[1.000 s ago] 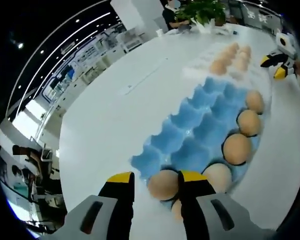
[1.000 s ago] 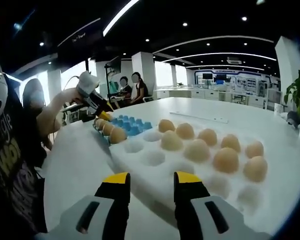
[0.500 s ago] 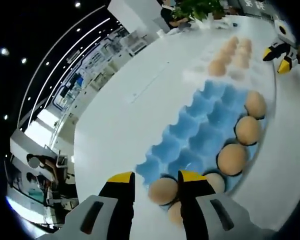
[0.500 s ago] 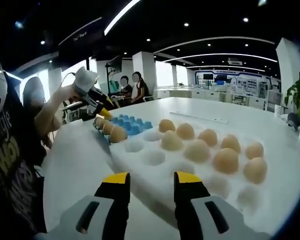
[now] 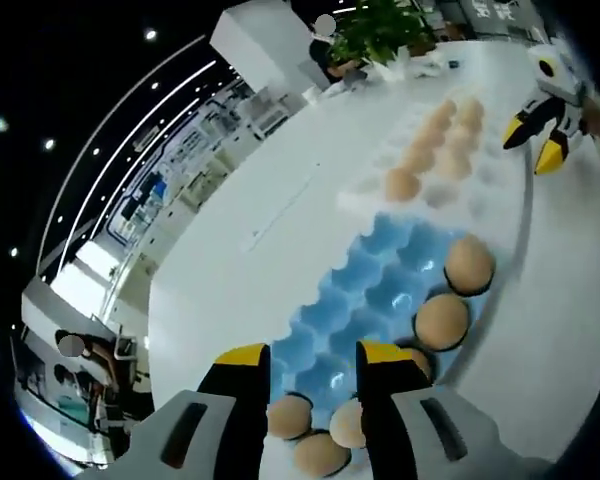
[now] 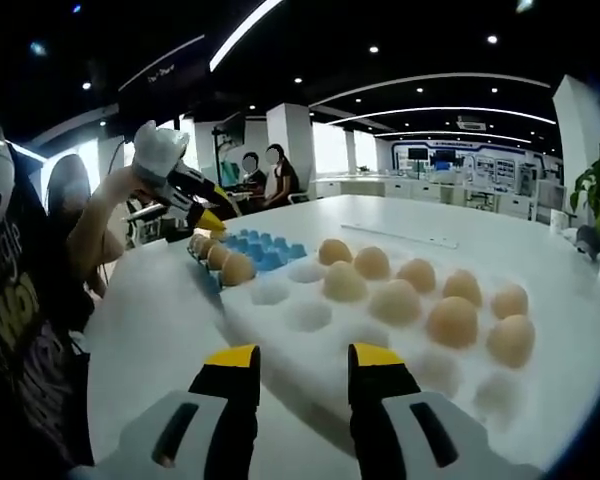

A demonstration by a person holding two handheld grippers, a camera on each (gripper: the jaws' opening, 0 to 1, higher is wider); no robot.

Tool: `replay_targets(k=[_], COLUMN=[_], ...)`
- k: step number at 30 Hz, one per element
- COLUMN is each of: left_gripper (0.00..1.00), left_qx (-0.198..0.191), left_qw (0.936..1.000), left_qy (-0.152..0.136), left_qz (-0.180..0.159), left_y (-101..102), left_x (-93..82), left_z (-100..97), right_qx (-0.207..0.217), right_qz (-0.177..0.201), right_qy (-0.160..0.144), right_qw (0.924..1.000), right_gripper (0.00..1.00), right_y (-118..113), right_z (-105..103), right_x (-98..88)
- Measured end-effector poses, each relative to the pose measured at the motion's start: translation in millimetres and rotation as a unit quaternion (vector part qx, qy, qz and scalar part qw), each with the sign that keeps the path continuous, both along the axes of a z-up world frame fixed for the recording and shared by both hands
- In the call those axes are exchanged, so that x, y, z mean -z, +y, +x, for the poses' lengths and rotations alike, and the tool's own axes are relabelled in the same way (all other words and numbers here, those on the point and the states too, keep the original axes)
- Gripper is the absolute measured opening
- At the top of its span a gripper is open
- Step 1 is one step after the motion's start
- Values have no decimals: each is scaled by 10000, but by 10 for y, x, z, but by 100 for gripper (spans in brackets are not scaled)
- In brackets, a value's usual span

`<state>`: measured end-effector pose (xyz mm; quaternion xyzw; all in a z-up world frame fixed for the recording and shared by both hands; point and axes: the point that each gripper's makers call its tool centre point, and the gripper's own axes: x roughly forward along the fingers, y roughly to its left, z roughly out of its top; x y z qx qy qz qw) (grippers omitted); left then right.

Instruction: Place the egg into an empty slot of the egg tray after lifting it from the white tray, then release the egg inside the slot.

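Observation:
The blue egg tray (image 5: 365,290) lies just beyond my left gripper (image 5: 313,356), which is open with nothing between its jaws. Several brown eggs sit in the tray's slots, one (image 5: 289,416) right below the jaws and others along the right edge (image 5: 442,320). Farther off is the white tray (image 5: 365,197) with several eggs (image 5: 401,184). My right gripper (image 6: 302,357) hovers open and empty before the white tray (image 6: 280,345) and its eggs (image 6: 452,320). The left gripper (image 6: 212,220) hangs above the blue tray (image 6: 270,255). The right gripper (image 5: 536,140) appears past the white tray.
Both trays lie end to end on a large white table (image 5: 230,250). The person's arm (image 6: 90,240) reaches in from the left. Two people (image 6: 260,175) sit at the table's far end. A potted plant (image 5: 380,30) stands at the other end.
My left gripper has pulled up and back from the blue tray, leaving the egg that was between its jaws in the near slot. The right gripper has stayed put.

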<state>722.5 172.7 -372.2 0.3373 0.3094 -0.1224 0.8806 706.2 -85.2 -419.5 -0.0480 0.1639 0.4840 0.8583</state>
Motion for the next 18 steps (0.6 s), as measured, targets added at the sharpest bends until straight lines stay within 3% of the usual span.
replay_targets(k=[11,18], left_gripper=[34,34], left_qx=[342,322], left_qw=[9985,9982], left_qy=[-48,-90], left_qz=[-434,-497], left_y=[-544,-607], left_x=[72,67], left_z=[36,54], right_qx=[-1,-6], right_qz=[41,63], right_qy=[-3,-1], right_qw=[10000,10000], right_gripper=[36,36], right_y=[-4,-5], right_z=[-4,-13], right_x=[2,0])
